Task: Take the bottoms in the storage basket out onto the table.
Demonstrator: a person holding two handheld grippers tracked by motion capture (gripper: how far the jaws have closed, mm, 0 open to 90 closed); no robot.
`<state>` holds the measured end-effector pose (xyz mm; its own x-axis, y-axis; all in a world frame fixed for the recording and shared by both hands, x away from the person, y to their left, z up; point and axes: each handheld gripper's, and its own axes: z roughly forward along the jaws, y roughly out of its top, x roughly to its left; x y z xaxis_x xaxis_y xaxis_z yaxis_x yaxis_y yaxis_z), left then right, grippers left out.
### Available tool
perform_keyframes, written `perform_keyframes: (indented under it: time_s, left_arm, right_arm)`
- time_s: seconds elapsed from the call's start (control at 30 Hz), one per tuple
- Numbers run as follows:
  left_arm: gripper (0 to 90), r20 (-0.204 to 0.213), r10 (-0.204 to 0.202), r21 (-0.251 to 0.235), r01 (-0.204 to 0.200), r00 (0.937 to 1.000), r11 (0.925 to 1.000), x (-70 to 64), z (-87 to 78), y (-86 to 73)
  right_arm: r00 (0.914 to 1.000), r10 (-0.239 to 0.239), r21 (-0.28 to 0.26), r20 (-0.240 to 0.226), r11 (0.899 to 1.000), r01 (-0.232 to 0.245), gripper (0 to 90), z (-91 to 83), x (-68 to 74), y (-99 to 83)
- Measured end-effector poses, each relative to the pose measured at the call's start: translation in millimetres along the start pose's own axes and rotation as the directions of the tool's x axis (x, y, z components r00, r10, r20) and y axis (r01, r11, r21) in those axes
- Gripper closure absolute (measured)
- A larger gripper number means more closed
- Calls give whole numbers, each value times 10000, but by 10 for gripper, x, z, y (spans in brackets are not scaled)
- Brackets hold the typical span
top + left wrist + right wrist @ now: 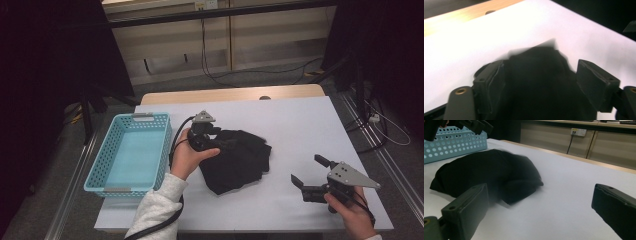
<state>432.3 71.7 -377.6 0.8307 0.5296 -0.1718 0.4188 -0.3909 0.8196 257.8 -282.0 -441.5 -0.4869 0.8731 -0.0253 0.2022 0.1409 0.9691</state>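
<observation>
One black cloth [239, 160] lies crumpled mid-frame on the white tabletop [300, 130], one blue basket [131, 150] at left. The left gripper [212, 134] has its fingers spread around the cloth; the right gripper [307, 172], lower right, gapes empty.

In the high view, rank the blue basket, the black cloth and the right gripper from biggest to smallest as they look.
1. blue basket, largest.
2. black cloth, a little smaller than the basket.
3. right gripper, smallest, jaws open above the white table.
</observation>
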Motion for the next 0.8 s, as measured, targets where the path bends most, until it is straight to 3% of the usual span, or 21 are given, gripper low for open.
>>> perform_keyframes:
  time_s: [0.13, 0.23, 0.3, 0.5, 0.8]
  left_arm:
    - [139, -388, -496, -104, 492, 9980, 9987, 133, -133, -126]
    - [128, -551, -596, -182, 587, 9967, 9981, 176, -156, -202]
    - [126, -732, -613, 164, 627, 9954, 9979, 213, -151, -248]
    - [101, -960, -424, 433, 467, 9945, 9980, 243, -129, -297]
    - [114, -517, -514, 848, 556, 9973, 9948, 229, -80, -354]
  right_arm:
    - [10000, -38, 149, -23, 9999, 38, 0, 48, 5, 11]
    - [10000, -21, 159, -65, 9999, 22, 0, 79, 14, 23]
    - [10000, -58, 268, -65, 9996, 60, 1, 117, 25, 34]
    - [9999, 48, 409, -108, 9992, -44, 2, 227, 28, 51]
    - [10000, 77, 698, 37, 9975, -79, 11, 415, 26, 65]
